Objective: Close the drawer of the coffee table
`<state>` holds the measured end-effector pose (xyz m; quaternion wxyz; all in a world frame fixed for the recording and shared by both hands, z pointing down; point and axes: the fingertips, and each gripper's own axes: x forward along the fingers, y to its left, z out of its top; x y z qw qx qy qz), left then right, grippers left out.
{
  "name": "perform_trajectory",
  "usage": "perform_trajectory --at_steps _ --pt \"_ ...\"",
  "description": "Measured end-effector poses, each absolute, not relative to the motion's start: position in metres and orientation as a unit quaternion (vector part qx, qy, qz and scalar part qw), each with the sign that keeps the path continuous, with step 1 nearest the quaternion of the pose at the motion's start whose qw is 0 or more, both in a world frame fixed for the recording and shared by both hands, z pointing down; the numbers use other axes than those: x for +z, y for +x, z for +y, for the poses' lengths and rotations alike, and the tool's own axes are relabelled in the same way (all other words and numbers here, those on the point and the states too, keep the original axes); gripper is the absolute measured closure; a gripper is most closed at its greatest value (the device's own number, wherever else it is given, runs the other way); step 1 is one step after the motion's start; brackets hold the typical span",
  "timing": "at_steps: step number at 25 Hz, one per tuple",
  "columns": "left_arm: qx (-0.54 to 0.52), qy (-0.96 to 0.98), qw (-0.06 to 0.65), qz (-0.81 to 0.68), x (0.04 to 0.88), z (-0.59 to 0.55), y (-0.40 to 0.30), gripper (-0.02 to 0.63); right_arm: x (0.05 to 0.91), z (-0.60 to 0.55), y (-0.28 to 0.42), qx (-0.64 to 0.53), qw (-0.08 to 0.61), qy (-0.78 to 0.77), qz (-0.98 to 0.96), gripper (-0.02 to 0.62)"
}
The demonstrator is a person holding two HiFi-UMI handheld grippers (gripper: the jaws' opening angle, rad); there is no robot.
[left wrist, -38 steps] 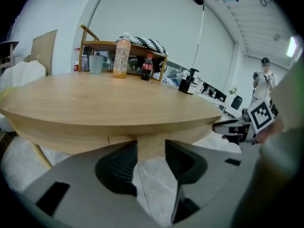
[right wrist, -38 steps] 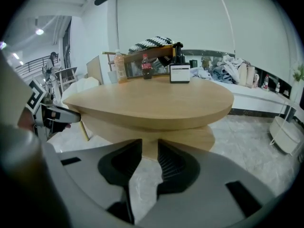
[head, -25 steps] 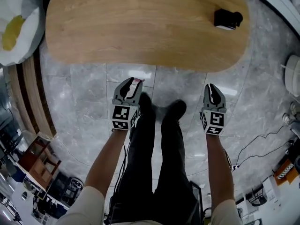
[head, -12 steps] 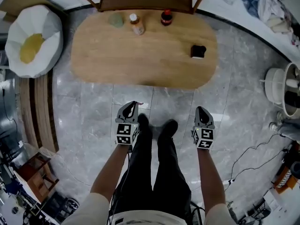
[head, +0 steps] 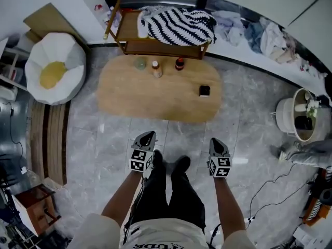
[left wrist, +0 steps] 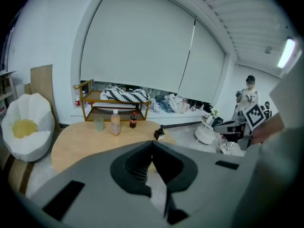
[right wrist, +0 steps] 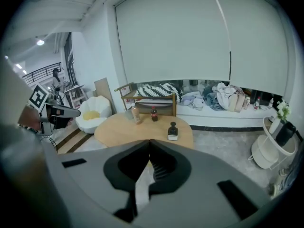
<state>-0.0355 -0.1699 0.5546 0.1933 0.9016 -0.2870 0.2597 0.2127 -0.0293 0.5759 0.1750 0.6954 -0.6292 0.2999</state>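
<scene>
Drawer: hidden beneath the coffee table (head: 155,95) top (viewed from above).
Black item (head: 204,91): too small to identify.
Orange object (head: 316,205): cut off, right edge.

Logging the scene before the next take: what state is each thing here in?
Left gripper: jaws just closed, shut, nothing between them.
Right gripper: jaws just closed, shut, nothing between them.
Coffee table: no open drawer visible.
Pale bottle: upright, capped.
Cola bottle: upright, capped.
Cup: upright.
Blind: drawn down.
Blanket: draped over the rack.
</scene>
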Motion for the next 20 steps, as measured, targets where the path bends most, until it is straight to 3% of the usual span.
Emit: perform_trajectory --at_steps 20 --pt "0.155 0.931 0.199 -0.263 0.365 -0.149 -0.029 0.584 0.369 0.000 0.234 0.203 0.100 0.752 -0.619 0.577"
